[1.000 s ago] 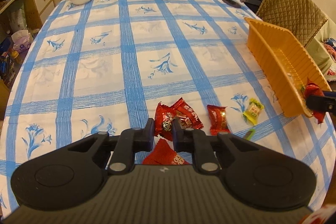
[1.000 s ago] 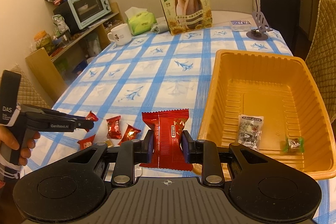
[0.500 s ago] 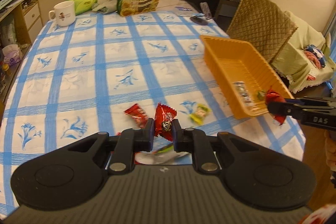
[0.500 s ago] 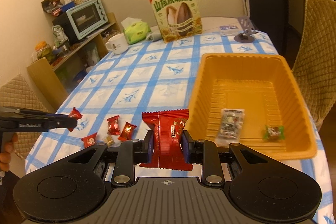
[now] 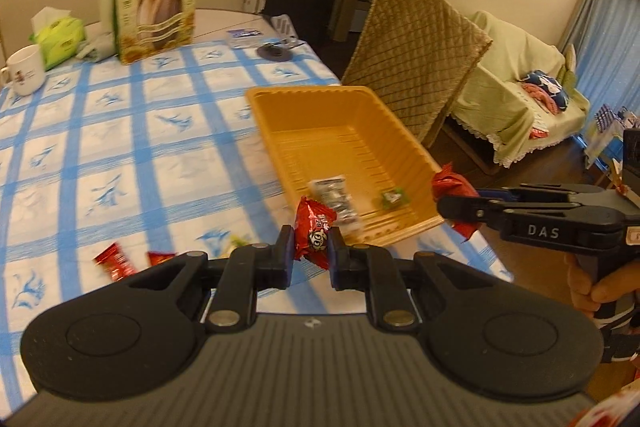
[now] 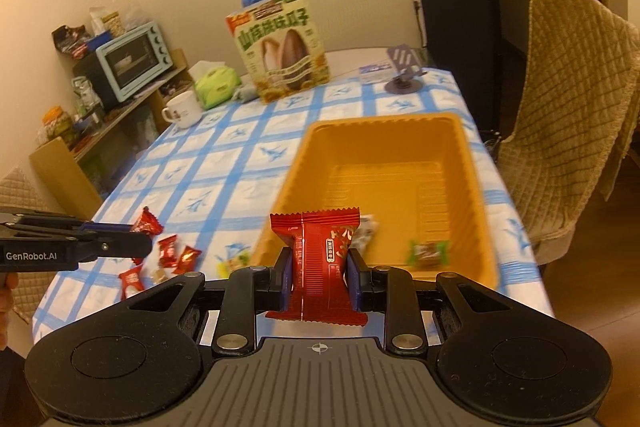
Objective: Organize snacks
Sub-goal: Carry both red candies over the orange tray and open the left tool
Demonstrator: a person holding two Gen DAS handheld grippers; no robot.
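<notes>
Right wrist view: red packet (image 6: 320, 263) hides silver snack (image 6: 366, 233) in tray (image 6: 384, 121).

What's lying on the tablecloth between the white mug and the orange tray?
Nothing: in the right wrist view, the stretch of checked tablecloth from the white mug across to the orange tray is bare. The loose candies lie nearer the camera.

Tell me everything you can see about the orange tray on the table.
The orange tray is a rectangular tub of thin, glossy moulded plastic with a rolled rim, sloping walls and a ribbed floor. It sits flat on the blue-checked tablecloth near the table's edge, beside a quilted chair. Inside lie a silvery clear-wrapped snack and a small green candy; most of the floor is bare. Neither claw touches it.
</notes>
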